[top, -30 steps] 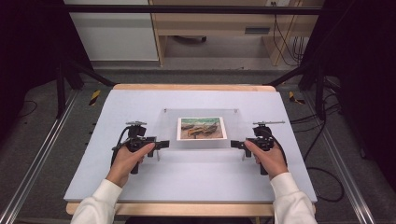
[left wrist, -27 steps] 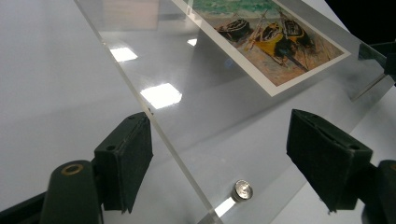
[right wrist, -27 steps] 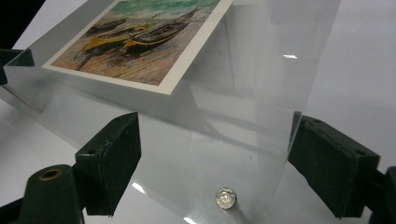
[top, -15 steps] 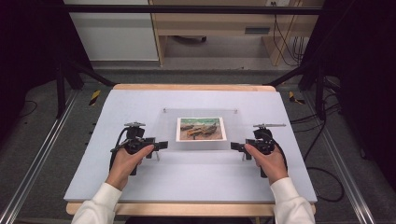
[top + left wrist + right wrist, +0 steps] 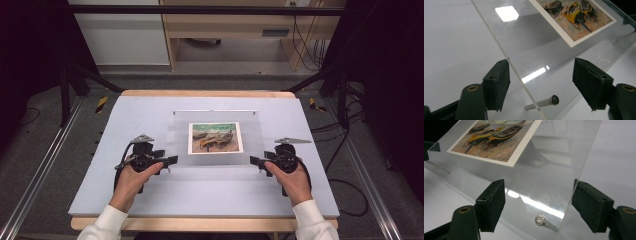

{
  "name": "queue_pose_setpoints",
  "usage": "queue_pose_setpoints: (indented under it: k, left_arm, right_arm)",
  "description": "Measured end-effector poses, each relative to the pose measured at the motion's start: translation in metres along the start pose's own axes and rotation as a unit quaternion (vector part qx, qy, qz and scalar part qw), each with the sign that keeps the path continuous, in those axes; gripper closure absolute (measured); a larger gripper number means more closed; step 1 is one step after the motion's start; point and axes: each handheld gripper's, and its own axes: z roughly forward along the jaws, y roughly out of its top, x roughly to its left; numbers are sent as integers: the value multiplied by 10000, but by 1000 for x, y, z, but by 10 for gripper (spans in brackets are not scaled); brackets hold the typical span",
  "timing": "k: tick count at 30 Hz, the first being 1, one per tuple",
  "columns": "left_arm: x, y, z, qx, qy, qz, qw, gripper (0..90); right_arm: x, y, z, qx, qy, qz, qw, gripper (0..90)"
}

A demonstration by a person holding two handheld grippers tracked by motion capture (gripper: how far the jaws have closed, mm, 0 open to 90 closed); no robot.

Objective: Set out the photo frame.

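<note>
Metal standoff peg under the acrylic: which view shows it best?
Left gripper view: the peg shows side-on, shaft and cap, under the acrylic edge. Right gripper view shows a peg's round cap. High view: too small to tell.

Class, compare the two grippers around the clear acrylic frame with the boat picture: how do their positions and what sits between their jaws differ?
The left gripper sits at the acrylic frame's left edge, the right gripper at its right edge. A long side-on metal standoff pin shows between the left jaws; the right gripper view shows a pin end-on. Both are open, jaws straddling a frame corner without gripping.
</note>
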Motion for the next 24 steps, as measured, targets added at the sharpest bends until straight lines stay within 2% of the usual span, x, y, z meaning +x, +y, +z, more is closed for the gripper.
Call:
queue_pose_setpoints:
  k: [16,24]
  left_arm:
    - [-11,-13,-13,-220,211,219,9993,426]
    - [-15,-17,-17,-233,269,279,9990,451]
  right_arm:
    - [14,-16,-14,-128,-259,-497,9983,340]
    - [18,-22,-19,-167,-329,-568,9977,363]
